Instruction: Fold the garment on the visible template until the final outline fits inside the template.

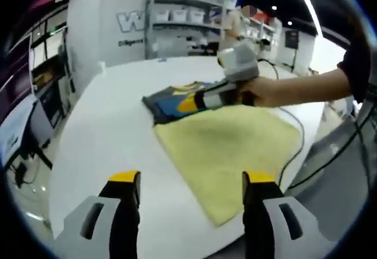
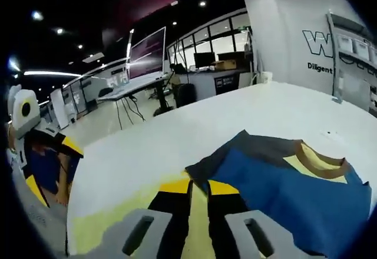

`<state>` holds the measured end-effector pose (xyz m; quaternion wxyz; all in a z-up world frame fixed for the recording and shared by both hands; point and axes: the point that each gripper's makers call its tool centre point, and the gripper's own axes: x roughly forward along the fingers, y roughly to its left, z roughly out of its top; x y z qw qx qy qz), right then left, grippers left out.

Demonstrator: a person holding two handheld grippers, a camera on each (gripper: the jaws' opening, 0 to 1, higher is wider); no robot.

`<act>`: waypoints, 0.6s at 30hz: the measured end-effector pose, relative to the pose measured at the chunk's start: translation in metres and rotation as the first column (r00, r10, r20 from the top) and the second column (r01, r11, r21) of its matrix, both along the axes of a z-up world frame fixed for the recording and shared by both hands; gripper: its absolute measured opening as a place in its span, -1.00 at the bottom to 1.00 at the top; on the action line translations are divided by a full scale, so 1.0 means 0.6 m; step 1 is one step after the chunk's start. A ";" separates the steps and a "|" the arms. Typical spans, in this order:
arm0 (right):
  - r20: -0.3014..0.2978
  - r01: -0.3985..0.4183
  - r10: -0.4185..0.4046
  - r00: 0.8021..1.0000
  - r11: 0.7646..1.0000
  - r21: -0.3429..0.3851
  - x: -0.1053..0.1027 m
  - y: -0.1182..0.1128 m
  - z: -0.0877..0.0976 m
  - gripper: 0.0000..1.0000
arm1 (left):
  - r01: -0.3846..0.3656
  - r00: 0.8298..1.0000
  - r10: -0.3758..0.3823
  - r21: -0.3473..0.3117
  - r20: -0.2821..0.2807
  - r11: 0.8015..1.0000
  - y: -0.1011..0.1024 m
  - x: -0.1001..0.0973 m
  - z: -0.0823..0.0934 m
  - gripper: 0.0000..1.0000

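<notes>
While the garment (image 1: 171,101) is lying as a compact blue and dark grey bundle with a tan collar band, it is sitting at the far edge of the yellow template (image 1: 232,147), partly on the cloth and partly hanging over onto the white tabletop (image 1: 106,135) beyond it. In the right gripper view the same garment (image 2: 283,182) is spreading just ahead of the right hand-held gripper (image 2: 199,189), whose jaws are standing nearly together with only a thin yellow strip between them; whether any fabric is pinched there I cannot tell. In the left gripper view that right hand-held gripper (image 1: 200,101) is reaching in from the right, held by a person's hand (image 1: 265,91), with its tip touching the garment's near side. The left hand-held gripper (image 1: 191,188) is hovering well apart from the garment, over the near corner of the template, with its jaws spread wide and nothing between them. Judging by how things are lying, the folding looks mostly done, since the bundle is already smaller than the template, but its outline is still crossing the template's far edge. What seems left is drawing the bundle back fully onto the yellow cloth.
</notes>
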<state>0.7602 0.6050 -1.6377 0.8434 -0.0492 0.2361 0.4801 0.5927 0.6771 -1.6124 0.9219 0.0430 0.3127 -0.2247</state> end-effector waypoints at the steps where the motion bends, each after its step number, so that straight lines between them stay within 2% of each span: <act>1: 0.002 -0.002 0.002 1.000 1.000 -0.001 -0.002 -0.005 0.001 -0.72 | 0.000 1.000 0.000 -0.001 -0.002 1.000 0.000 0.000 -0.001 0.28; 4: 0.004 0.001 -0.001 1.000 1.000 -0.013 -0.003 -0.031 -0.001 -0.64 | -0.004 1.000 0.003 -0.019 -0.015 1.000 -0.010 0.000 -0.002 0.27; 5: -0.016 0.018 -0.018 1.000 0.999 -0.028 -0.002 -0.054 -0.002 -0.60 | -0.017 0.999 0.016 -0.041 -0.030 0.999 -0.013 0.000 -0.006 0.26; 7: -0.008 0.037 -0.038 0.999 0.998 -0.040 0.001 -0.080 0.001 -0.50 | -0.034 0.999 0.031 -0.075 -0.045 0.997 -0.016 -0.002 -0.011 0.25; 12: 0.004 0.067 -0.067 0.998 0.996 -0.061 -0.002 -0.133 0.005 -0.40 | -0.044 0.996 0.037 -0.082 -0.078 0.996 -0.024 -0.009 -0.022 0.19; 15: 0.005 0.071 -0.071 0.997 0.995 -0.064 -0.002 -0.139 0.005 -0.38 | -0.043 0.996 0.037 -0.081 -0.079 0.996 -0.025 -0.009 -0.023 0.15; 17: -0.003 0.105 -0.106 0.994 0.990 -0.097 -0.011 -0.195 -0.004 -0.38 | -0.054 0.994 0.046 -0.079 -0.099 0.995 -0.024 -0.010 -0.035 0.12; 18: -0.002 0.113 -0.114 0.994 0.987 -0.111 -0.013 -0.212 -0.006 -0.37 | -0.059 0.993 0.050 -0.079 -0.109 0.995 -0.023 -0.011 -0.039 0.11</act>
